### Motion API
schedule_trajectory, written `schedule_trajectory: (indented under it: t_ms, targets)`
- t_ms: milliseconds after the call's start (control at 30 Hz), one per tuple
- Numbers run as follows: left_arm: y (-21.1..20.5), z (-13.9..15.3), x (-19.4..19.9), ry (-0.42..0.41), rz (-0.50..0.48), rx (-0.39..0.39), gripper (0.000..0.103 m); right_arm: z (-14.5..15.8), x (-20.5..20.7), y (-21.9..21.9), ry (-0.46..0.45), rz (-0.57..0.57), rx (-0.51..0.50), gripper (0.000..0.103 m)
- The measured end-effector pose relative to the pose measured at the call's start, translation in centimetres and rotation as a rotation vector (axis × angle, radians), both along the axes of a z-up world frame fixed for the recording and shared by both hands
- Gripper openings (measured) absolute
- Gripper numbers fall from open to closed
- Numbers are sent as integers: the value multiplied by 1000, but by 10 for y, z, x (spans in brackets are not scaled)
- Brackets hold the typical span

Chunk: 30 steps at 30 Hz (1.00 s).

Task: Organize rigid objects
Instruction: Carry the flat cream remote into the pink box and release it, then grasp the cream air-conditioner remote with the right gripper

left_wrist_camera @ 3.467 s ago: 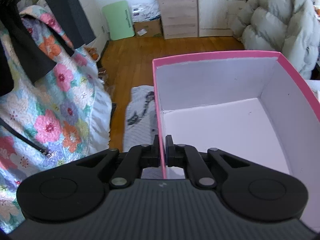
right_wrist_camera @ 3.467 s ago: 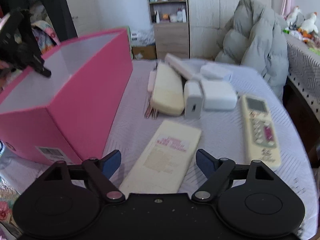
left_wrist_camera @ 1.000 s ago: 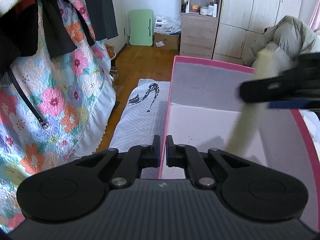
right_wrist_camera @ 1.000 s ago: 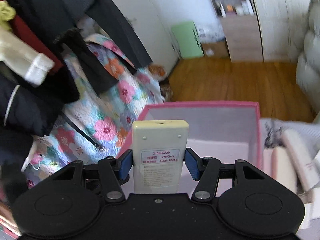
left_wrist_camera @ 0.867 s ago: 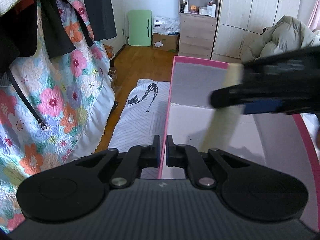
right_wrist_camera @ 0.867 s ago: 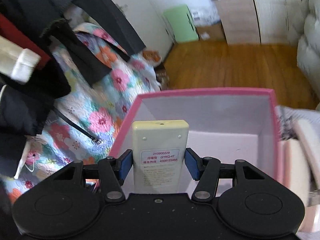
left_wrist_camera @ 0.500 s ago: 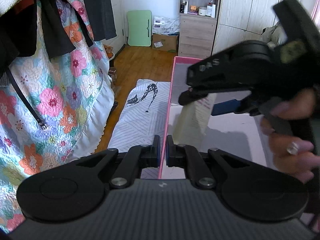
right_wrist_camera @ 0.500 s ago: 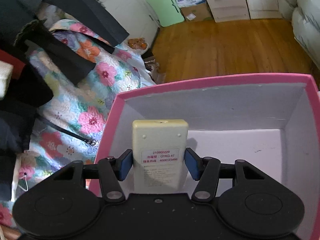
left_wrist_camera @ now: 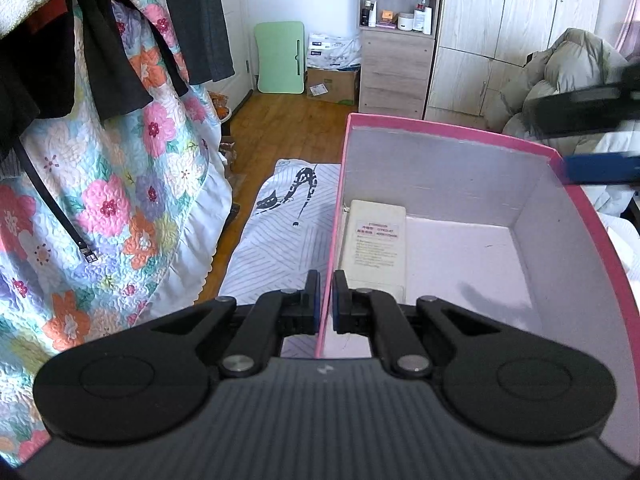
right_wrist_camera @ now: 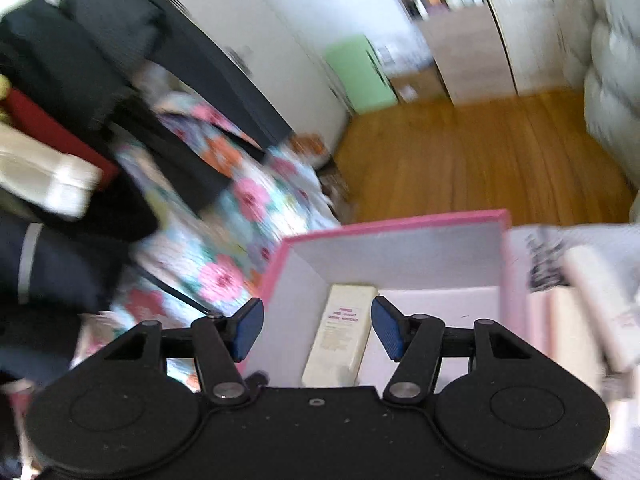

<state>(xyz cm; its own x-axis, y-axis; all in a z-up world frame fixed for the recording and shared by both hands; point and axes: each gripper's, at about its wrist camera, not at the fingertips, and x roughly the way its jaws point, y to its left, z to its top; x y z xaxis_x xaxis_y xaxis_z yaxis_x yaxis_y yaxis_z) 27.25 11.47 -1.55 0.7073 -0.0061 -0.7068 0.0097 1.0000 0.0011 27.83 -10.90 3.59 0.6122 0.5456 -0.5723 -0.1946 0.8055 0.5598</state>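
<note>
A pink box (left_wrist_camera: 448, 128) with a white inside stands on the bed. My left gripper (left_wrist_camera: 326, 300) is shut on its near left wall. A cream remote control (left_wrist_camera: 376, 246) lies label-up on the box floor against that left wall. In the right wrist view the same remote (right_wrist_camera: 340, 340) lies in the pink box (right_wrist_camera: 396, 222), well below my right gripper (right_wrist_camera: 316, 328). Its jaws are opening and nothing is pressed between the blue pads. The right gripper also shows as a blurred dark shape (left_wrist_camera: 588, 136) over the box's far right corner.
More cream and white items (right_wrist_camera: 588, 312) lie on the bedcover right of the box. A floral quilt (left_wrist_camera: 100, 208) and dark clothes hang at the left. Beyond the bed are a wooden floor, a green panel (left_wrist_camera: 280, 58), a cabinet and a grey puffy coat (left_wrist_camera: 560, 76).
My right gripper carried the remote over the box, lowered it in, let go of it and pulled back up to the right. The left gripper kept its grip on the box wall.
</note>
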Motion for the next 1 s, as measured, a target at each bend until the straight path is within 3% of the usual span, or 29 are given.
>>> schedule_trajectory:
  t_ms: [167,400,600,733,900,1000]
  targets:
    - [0,-1,0,0,-1,8,5,18,-66,-60,-71,-8,-94,67]
    - [-3,-1,1,-1,-4,22,5,-23,-118,-122,-7,-127,-329,67]
    - [-5,-1,-2,-6,-9,34,5,-70,-130,-152,85,-265,-423,67]
    - [-5,-1,-2,-6,-7,31,5,-95,-128,-156,67,-378,-559,73]
    - [-4,0,-2,-8,-7,33,5,-124,-119,-168,100,-406,-534,72]
    - [-5,0,-2,-8,-7,36,5,-131,-114,-169,69,-415,-538,73]
